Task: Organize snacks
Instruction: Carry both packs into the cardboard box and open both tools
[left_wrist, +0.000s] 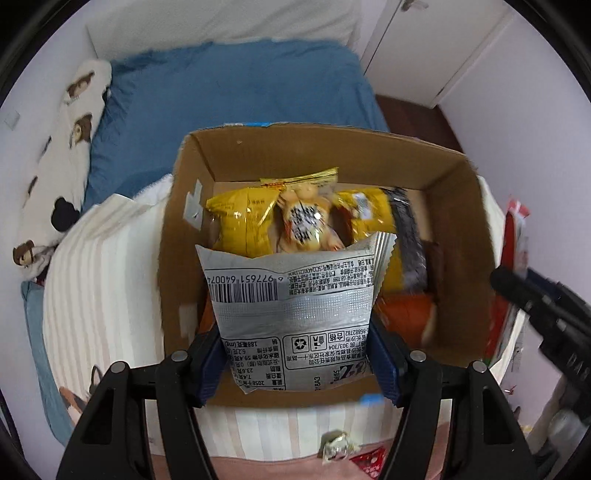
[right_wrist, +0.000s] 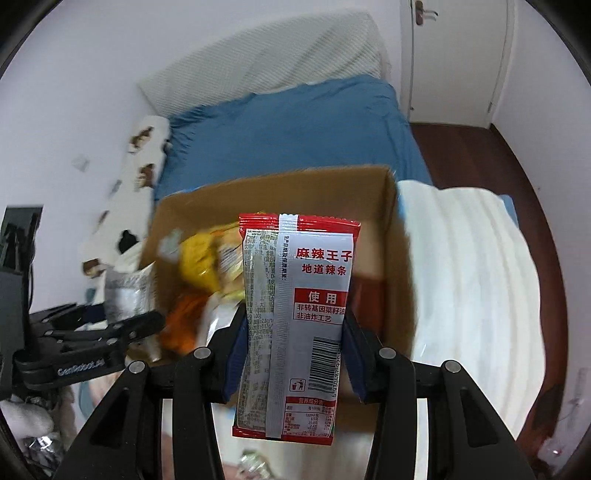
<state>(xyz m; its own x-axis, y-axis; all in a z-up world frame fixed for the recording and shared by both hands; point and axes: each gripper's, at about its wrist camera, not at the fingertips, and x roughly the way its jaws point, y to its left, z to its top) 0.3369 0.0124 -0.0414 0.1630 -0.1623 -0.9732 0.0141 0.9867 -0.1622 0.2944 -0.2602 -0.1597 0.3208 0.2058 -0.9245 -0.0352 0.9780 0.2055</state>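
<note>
Fingers of my left gripper (left_wrist: 297, 363) clamp a silver foil snack packet (left_wrist: 291, 317) above the open brown cardboard box (left_wrist: 458, 206), where yellow snack bags (left_wrist: 240, 221) lie. On the striped white blanket (left_wrist: 103, 280), right gripper (right_wrist: 291, 363) pinches a red-edged silver spicy-strip packet (right_wrist: 295, 314) over the box.

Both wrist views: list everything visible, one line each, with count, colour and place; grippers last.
silver packet: one, silver-grey, in the left gripper over the box
red packet: one, red and grey, in the right gripper over the box
cardboard box: one, brown, on the bed
yellow packets: several, yellow, inside the box
orange packet: one, orange, inside the box
blue sheet: one, blue, behind the box
striped blanket: one, cream, under the box
left gripper: black, shut on silver packet
right gripper: black, shut on red packet
</note>
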